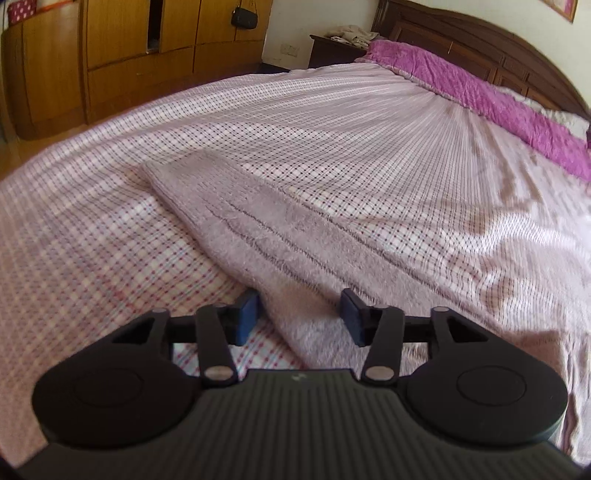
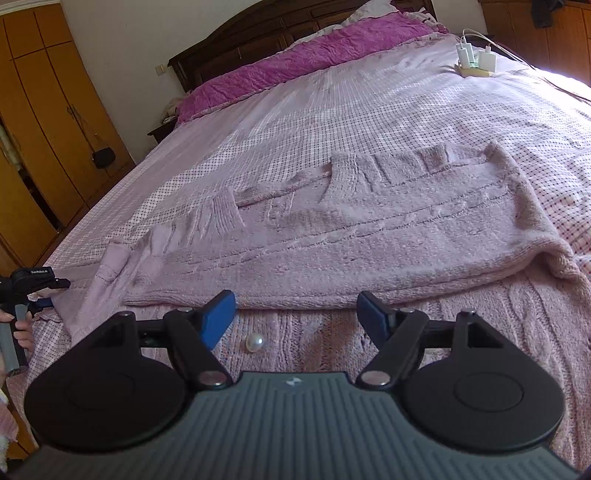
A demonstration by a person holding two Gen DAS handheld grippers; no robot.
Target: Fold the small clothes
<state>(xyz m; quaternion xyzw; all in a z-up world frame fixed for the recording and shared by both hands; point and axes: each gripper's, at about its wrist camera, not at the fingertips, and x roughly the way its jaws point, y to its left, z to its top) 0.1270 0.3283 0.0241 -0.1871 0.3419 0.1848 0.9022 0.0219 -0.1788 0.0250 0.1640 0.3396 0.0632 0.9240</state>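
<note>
A pale pink fuzzy knit sweater [image 2: 332, 251] lies flat on the checked bedspread [image 2: 332, 122]. Its upper layer is folded over, and ribbed cuffs [image 2: 221, 212] lie along the far edge. My right gripper [image 2: 297, 317] hovers open over the near cable-knit layer, just short of the fold edge, with a pearl button [image 2: 254, 342] below it. In the left wrist view one narrow end of the sweater [image 1: 258, 236] runs toward my left gripper [image 1: 299, 314]. Its blue pads stand apart with the cloth's end lying between them and not pinched. A hand holds this left gripper [image 2: 43, 302] at the sweater's left end.
A magenta quilt [image 1: 480, 85] lies along the dark wooden headboard [image 2: 240, 44]. Wooden wardrobes [image 1: 129, 55] with a hanging black bag [image 1: 243, 16] stand past the bed's left side. A nightstand [image 1: 332, 48] holds crumpled clothes. White chargers on a power strip [image 2: 474, 61] sit far right on the bed.
</note>
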